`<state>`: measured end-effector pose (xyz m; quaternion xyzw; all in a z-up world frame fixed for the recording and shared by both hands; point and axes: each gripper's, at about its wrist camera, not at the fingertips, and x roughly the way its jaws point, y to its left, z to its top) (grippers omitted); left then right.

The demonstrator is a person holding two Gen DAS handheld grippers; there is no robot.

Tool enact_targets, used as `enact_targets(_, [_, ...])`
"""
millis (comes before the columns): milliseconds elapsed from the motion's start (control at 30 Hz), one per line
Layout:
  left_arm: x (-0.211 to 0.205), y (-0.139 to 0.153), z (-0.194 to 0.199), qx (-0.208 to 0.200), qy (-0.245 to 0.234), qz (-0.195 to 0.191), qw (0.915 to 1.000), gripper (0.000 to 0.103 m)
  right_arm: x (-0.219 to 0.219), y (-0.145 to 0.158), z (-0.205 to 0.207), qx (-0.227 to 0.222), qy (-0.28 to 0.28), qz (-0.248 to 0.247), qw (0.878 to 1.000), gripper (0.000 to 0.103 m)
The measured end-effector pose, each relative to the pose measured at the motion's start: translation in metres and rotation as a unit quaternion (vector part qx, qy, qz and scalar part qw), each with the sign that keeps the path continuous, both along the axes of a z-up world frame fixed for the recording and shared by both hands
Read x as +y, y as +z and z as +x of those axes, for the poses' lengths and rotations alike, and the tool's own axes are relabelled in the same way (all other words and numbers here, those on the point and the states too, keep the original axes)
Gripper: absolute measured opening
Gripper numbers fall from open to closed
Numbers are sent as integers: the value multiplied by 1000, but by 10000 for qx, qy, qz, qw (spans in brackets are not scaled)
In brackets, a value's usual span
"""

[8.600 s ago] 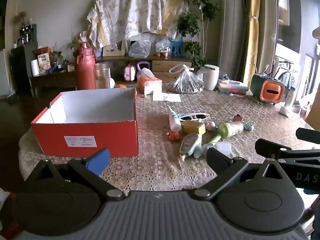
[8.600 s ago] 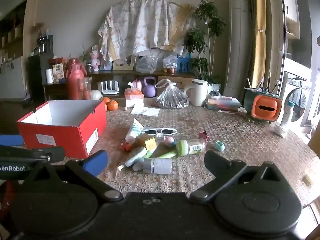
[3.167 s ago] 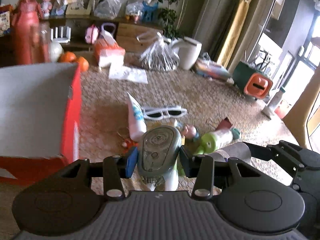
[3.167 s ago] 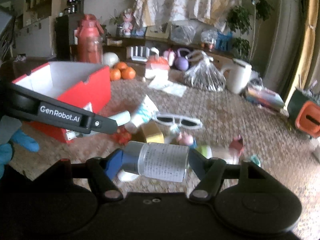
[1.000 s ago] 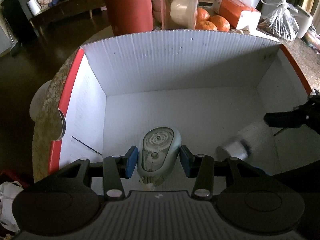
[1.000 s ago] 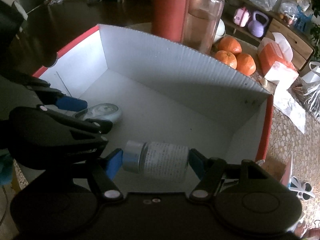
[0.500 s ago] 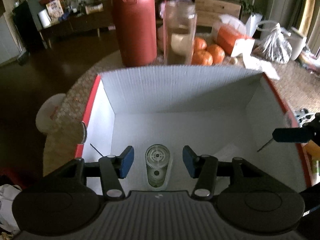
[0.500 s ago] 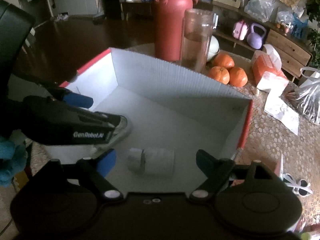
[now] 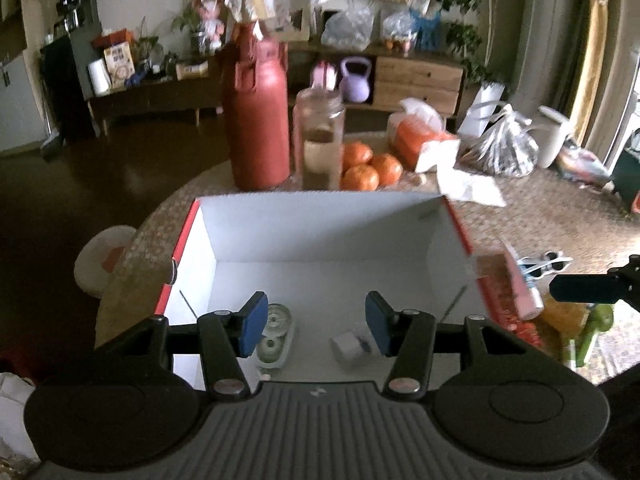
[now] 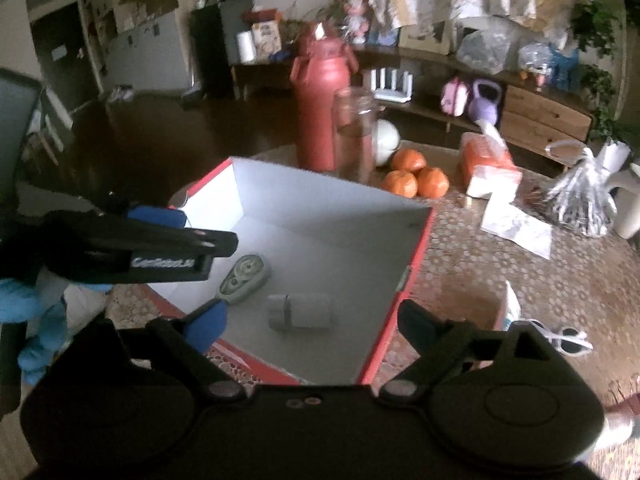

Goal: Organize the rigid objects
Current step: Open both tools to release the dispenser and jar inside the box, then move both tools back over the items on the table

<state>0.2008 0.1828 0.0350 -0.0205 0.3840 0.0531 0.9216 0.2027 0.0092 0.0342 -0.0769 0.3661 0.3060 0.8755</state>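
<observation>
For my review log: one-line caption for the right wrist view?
Right gripper open above the red box, where a tape dispenser and small bottle lie.

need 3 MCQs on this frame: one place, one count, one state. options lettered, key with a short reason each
1. Where does the small white bottle lie?
A. on the floor of the red box
B. beside the oranges
C. between the right gripper's fingers

2. How many oranges sit behind the box?
A. one
B. three
C. five

3. What state is the left gripper in?
A. shut on the tape dispenser
B. shut on nothing
C. open, empty

Key: 1 A, it lies on the box's white floor next to the tape dispenser. 2 B, three are clustered there. 3 C, both blue pads stand apart, with the dispenser lying below them.
</observation>
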Motion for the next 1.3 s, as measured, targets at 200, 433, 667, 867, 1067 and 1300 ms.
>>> enact_targets(200, [-27,11,-26,-248,-101,16,9996,53,-31,7,-18,-19,-119,302,9995,96])
enact_targets(433, [-62,14,-44,-435,-286,-51,9986,66,-73,12,-40,-197,-266,531,9980,100])
enact_targets(667, [-98,11,-54,-550,-538,-88,9970,77,-118,14,-55,-488,-475,593,9959,103])
enact_targets(867, [-125,8,-55,-609,-815,-210,9946,84,-157,3,-61,-534,-764,601,9938,103])
enact_targets(1067, [-150,0,-49,-600,-1082,-290,9919,96,-195,-11,-65,-548,-1090,442,9915,103])
enact_targets(1300, [-175,-12,-39,-658,-1211,-338,9899,103,-233,-27,-61,-545,-1441,220,9878,103])
